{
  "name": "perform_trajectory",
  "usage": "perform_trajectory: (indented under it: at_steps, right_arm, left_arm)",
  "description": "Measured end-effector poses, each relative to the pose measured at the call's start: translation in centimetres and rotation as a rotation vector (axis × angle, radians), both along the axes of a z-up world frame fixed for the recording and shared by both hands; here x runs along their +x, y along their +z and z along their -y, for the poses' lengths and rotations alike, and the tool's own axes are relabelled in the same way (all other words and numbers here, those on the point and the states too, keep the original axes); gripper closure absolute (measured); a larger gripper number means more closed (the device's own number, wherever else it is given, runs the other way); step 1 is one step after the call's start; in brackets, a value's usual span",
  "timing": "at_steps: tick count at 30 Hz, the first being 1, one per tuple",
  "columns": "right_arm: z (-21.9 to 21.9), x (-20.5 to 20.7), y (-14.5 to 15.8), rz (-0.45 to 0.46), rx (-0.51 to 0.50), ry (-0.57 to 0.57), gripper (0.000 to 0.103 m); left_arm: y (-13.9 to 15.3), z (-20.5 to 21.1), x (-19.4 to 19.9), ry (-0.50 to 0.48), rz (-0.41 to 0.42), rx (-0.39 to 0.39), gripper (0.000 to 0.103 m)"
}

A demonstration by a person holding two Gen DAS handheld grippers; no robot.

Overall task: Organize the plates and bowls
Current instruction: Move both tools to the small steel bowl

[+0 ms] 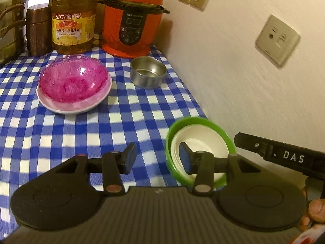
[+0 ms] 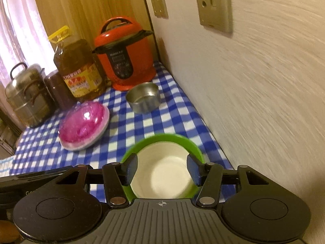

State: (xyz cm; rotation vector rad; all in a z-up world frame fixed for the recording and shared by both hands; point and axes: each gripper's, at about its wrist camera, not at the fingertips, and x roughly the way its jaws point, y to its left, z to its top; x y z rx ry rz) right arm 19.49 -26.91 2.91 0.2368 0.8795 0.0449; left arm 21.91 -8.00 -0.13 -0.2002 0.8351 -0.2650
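A green bowl (image 2: pixel 178 140) with a white bowl (image 2: pixel 162 172) nested in it stands on the checked cloth near the wall. My right gripper (image 2: pixel 162 170) hangs open just above it, jaws straddling the white bowl without pressing on it. Its finger (image 1: pixel 245 142) shows beside the green bowl's (image 1: pixel 174 128) right rim. My left gripper (image 1: pixel 157 157) is open and holds nothing, just left of that bowl, and its right fingertip overlaps the white bowl (image 1: pixel 205 140). A pink glass bowl (image 1: pixel 73 79) sits in a white plate (image 1: pixel 71 108) farther back, and a small steel bowl (image 1: pixel 148 72) stands to its right.
The blue-checked tablecloth (image 1: pixel 126 120) runs along a wall (image 1: pixel 243 81) on the right with sockets. At the back stand a red pressure cooker (image 1: pixel 132 18), a big oil bottle (image 1: pixel 74 18), a brown canister (image 1: pixel 38 30) and a steel steamer pot (image 1: pixel 11 24). A person's fingers (image 1: pixel 313 211) show at the lower right.
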Motion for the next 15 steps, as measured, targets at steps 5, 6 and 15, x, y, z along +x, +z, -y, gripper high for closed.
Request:
perform_trajectory:
  at_steps: [5,6,15]
  right_arm:
    - [0.1,3.9,-0.3,0.008,0.019,0.015,0.049]
    - [0.2,4.8,-0.5,0.008,0.018,0.018,0.049]
    - [0.1,13.3,-2.9,-0.019,0.025,0.020,0.050]
  left_arm:
    - [0.5,-0.4,3.9,0.010,0.014,0.002,0.061]
    - [0.5,-0.5,4.9,0.013,0.016,0.002,0.061]
    - [-0.5,-0.7,14.3,-0.014,0.022,-0.007,0.061]
